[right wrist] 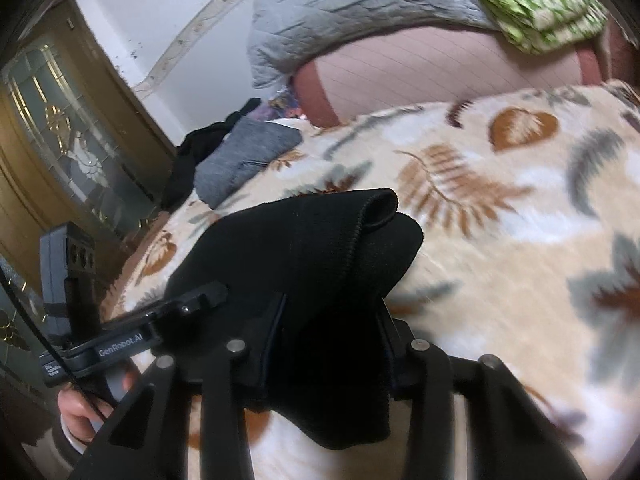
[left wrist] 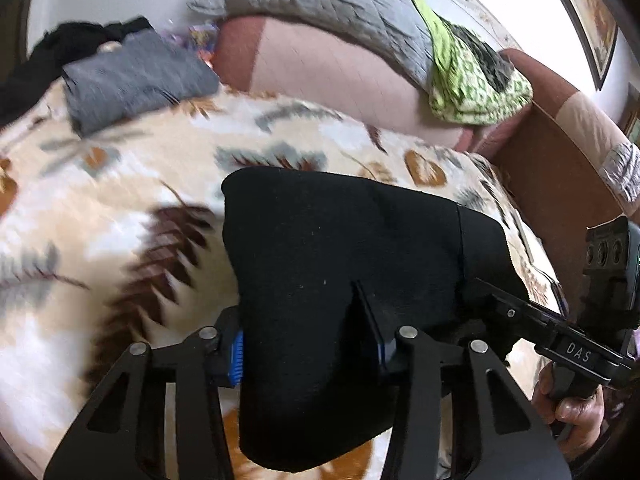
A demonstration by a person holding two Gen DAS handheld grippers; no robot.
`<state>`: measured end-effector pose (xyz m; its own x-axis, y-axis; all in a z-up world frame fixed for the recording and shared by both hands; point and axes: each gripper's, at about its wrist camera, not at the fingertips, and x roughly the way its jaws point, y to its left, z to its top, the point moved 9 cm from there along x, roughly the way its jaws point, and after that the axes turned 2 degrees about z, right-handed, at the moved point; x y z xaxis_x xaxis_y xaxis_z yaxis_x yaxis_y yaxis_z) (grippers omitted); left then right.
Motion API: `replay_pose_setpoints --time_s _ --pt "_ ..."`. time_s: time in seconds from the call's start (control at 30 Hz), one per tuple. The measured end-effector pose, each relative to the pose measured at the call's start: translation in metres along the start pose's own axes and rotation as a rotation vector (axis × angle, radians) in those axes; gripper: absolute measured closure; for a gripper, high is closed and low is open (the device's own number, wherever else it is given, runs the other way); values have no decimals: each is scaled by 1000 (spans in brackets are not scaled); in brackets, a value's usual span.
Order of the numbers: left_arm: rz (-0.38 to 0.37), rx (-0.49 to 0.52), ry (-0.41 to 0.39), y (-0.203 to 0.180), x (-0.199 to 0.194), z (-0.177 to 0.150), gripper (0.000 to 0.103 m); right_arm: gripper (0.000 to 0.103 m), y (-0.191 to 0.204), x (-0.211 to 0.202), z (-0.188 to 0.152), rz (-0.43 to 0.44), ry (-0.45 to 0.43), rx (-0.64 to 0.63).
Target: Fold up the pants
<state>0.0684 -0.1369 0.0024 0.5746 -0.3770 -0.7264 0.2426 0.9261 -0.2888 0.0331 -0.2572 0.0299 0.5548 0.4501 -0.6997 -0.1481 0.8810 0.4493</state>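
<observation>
The black pants (left wrist: 340,240) hang lifted above a leaf-patterned blanket (left wrist: 120,200). In the left wrist view my left gripper (left wrist: 308,340) is shut on one bunched end, with the cloth pinched between its blue pads (left wrist: 236,356). The right gripper (left wrist: 500,304) grips the same cloth from the right, a hand on its handle. In the right wrist view the pants (right wrist: 300,248) drape over my right gripper (right wrist: 332,320), which is shut on the folded fabric and has its pads hidden under it. The left gripper (right wrist: 200,296) bites the cloth at the left.
A folded grey garment (left wrist: 132,76) and a black pile of clothes (left wrist: 80,36) lie at the far left of the bed. A grey quilt (left wrist: 320,0), a green patterned cloth (left wrist: 472,80) and a pink bolster (left wrist: 340,68) line the back. A wooden glazed door (right wrist: 60,140) stands left.
</observation>
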Motion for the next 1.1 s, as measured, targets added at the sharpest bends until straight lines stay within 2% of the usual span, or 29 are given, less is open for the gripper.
replay_pose_setpoints --time_s 0.2,0.33,0.47,0.53,0.57,0.6,0.67,0.8,0.93,1.1 --pt "98 -24 -27 49 -11 24 59 63 35 47 20 56 23 -39" --pt "136 -68 -10 84 -5 25 59 63 50 86 23 83 60 -59" --pt "148 -102 28 107 11 16 58 62 46 122 13 71 121 -41" --pt "152 -119 62 117 27 9 48 52 35 134 2 46 146 -16" --pt "152 -131 62 123 31 6 39 50 30 138 -1 41 148 -6" --pt "149 -139 52 125 32 5 30 45 26 138 -2 47 143 2" --pt "153 -150 45 131 33 4 21 42 23 134 -1 62 147 12" --pt "153 -178 54 135 26 3 20 42 28 114 10 19 105 -47" --pt "215 -153 28 135 14 4 21 42 43 92 17 52 64 -64" --pt "277 -130 13 134 3 -1 21 44 71 94 8 71 70 -147"
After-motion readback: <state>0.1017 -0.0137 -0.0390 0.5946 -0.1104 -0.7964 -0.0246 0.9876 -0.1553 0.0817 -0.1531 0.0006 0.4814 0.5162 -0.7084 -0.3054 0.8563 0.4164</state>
